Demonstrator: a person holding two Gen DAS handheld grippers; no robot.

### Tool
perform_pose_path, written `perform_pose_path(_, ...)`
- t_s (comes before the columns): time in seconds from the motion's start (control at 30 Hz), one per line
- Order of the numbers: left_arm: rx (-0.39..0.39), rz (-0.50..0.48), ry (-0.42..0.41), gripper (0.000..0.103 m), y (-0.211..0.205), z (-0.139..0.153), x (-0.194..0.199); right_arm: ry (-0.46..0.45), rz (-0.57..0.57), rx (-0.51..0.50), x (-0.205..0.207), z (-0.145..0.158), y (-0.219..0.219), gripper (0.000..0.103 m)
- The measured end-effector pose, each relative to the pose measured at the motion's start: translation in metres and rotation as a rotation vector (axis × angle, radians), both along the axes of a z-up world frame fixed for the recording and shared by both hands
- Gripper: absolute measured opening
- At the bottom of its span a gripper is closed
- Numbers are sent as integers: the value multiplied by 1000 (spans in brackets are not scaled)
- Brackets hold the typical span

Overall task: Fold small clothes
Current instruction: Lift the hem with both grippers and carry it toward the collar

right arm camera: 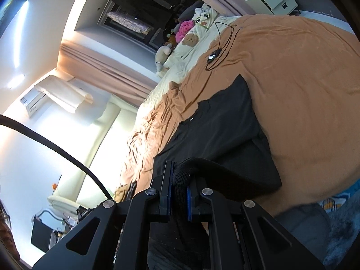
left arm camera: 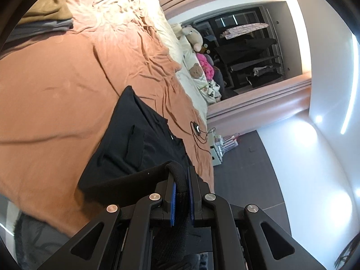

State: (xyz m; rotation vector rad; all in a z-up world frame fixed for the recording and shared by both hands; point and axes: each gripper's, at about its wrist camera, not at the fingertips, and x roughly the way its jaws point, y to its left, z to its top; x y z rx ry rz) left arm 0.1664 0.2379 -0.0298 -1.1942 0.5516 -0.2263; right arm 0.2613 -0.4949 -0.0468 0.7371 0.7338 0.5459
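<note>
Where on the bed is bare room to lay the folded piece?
Bare orange cover lies wide beside the black garment, below the corded device. Crowded: toys and pillows at the head, stacked clothes in the left view.

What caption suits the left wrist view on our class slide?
Left hand-held gripper shut on black garment's ribbed edge, garment trailing across the orange bedspread.

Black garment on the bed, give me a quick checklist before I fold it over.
1. Left tongs shut on the black garment hem: ok.
2. Right tongs shut on the same hem: ok.
3. Rest of the garment lying flat on the orange sheet: ok.
4. Black cord off the garment: ok.
5. Hem level between both grips: cannot tell.
</note>
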Motion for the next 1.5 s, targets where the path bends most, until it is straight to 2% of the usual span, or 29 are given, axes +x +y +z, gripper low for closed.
perform_pose_path(0.6,76,7,86,9,11,3,128,60,-37,-20,103,1,25,7)
perform_pose_path(0.73,131,6,94,9,12,7,155,73,-43,-73,128,9,35,7)
perform_pose_path(1.17,211,-13,169,9,24,-3,225,55,5,-182,208,35,71,7)
perform_pose_path(1.5,251,-30,249,9,30,-31,274,97,15,-263,261,24,94,7)
